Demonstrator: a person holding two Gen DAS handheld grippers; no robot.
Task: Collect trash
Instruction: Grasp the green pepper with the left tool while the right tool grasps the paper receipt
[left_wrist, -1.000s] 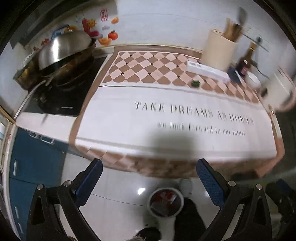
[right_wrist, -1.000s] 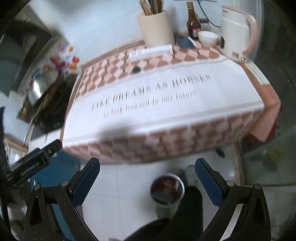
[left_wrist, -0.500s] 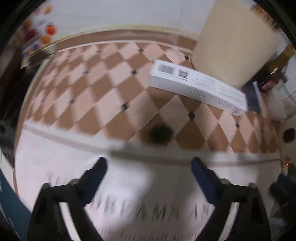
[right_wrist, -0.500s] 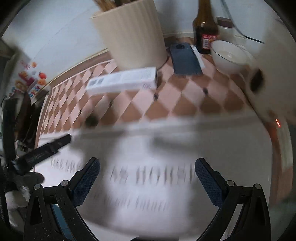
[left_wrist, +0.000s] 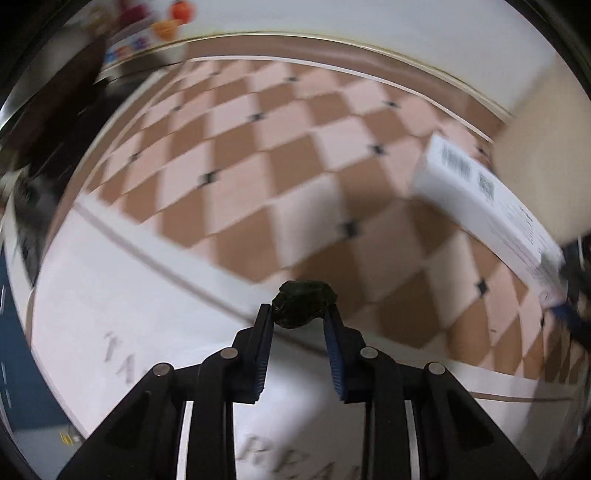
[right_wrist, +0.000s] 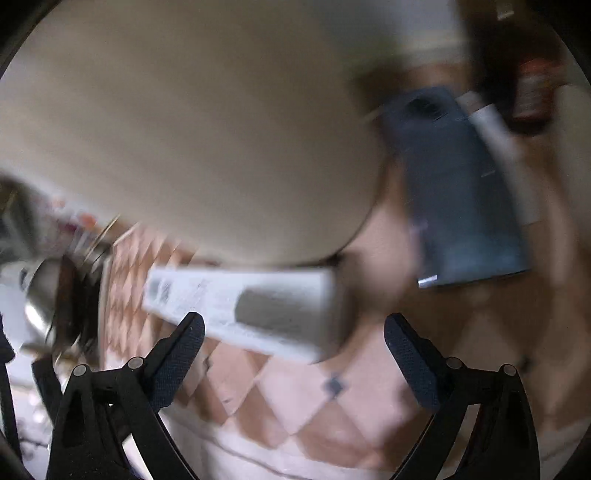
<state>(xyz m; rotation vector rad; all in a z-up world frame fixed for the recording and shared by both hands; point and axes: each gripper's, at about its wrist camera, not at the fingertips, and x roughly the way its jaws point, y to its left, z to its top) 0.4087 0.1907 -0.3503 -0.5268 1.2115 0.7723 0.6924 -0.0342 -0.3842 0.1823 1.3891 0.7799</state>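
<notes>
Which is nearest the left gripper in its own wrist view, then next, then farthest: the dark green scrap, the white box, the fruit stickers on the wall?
1. Dark green scrap: pinched between the left gripper jaws, which have just been closing.
2. White box: right side, on the checkered cloth.
3. Fruit stickers: top left, on the wall.

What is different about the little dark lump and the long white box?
The dark lump is small, rounded and crumpled; the white box is long, flat-sided and printed with barcodes. The lump sits pinched between the left gripper fingers, which have just been closing on it; the box lies free on the cloth, with the right gripper wide open near it. Both are on the checkered tablecloth.
</notes>
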